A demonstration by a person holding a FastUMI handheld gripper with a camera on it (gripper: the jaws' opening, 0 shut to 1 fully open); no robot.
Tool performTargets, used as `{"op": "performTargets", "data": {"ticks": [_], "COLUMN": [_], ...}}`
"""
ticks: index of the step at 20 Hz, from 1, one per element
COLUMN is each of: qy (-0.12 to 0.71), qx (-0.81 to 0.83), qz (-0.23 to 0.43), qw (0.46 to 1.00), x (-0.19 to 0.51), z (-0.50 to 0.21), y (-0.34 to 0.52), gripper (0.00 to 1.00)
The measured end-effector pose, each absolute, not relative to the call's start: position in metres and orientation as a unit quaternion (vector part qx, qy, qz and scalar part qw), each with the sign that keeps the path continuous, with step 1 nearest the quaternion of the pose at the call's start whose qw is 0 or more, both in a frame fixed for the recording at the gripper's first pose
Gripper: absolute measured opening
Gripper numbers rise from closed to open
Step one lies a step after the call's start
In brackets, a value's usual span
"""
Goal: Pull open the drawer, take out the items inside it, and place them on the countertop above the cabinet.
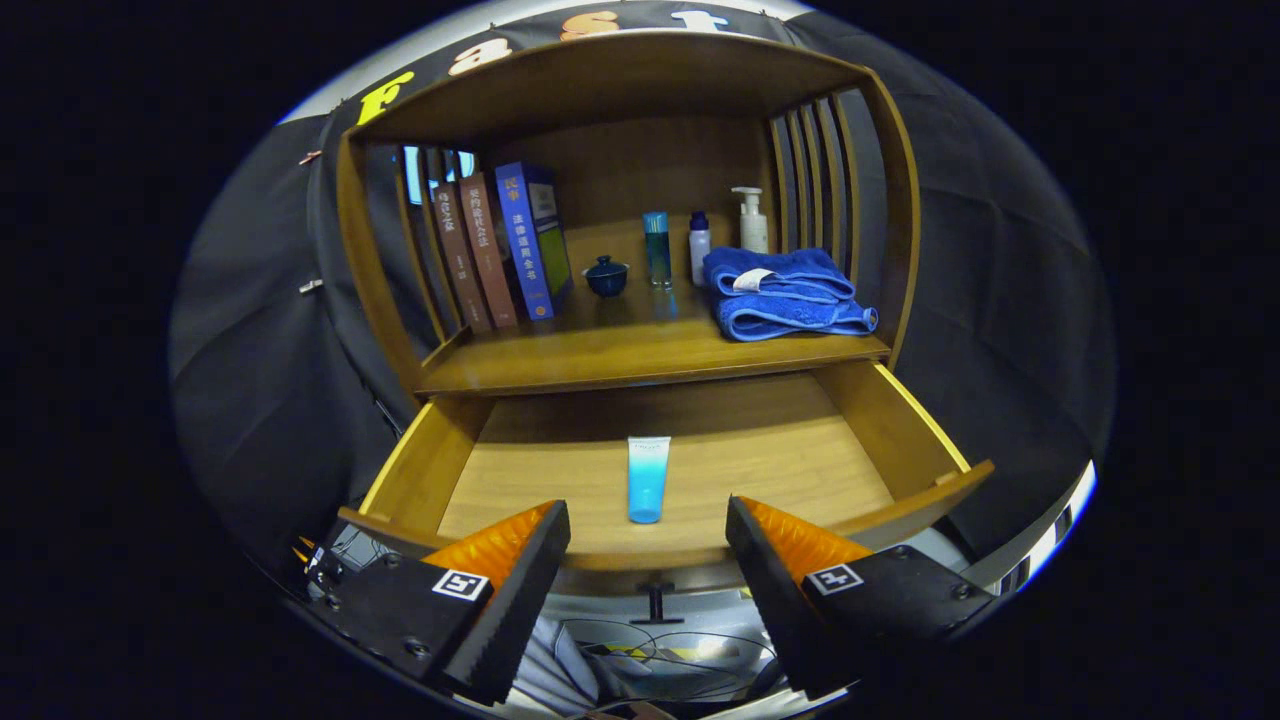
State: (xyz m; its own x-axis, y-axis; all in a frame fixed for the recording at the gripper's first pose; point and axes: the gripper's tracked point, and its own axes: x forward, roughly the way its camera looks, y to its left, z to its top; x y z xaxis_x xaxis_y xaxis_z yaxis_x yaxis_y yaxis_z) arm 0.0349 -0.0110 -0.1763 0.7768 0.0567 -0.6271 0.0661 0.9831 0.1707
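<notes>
The wooden drawer [900, 430] stands pulled out under the countertop [600, 360] of the cabinet. A blue tube [648, 478] with a white end lies flat on the drawer floor, pointing along the drawer's depth. My gripper [648, 545] is open, its fingers [520, 560] spread wide over the drawer's front edge. The tube lies just ahead of the fingers, in line with the gap between them. Nothing is held. A small black knob [655, 603] on the drawer front shows below the gap.
On the countertop stand several books [500, 245] at the left, a small dark lidded cup [606, 276], a teal bottle [657, 248], a small white bottle [699, 250], a pump bottle [752, 222] and folded blue towels [785, 293] at the right. Cables lie below the drawer front.
</notes>
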Motion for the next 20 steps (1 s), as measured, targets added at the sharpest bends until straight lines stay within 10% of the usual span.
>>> {"op": "performTargets", "data": {"ticks": [20], "qy": [0.627], "qx": [0.079], "qz": [-0.017], "qw": [0.775], "x": [0.123], "z": [-0.299], "y": [0.014], "gripper": [0.91]}}
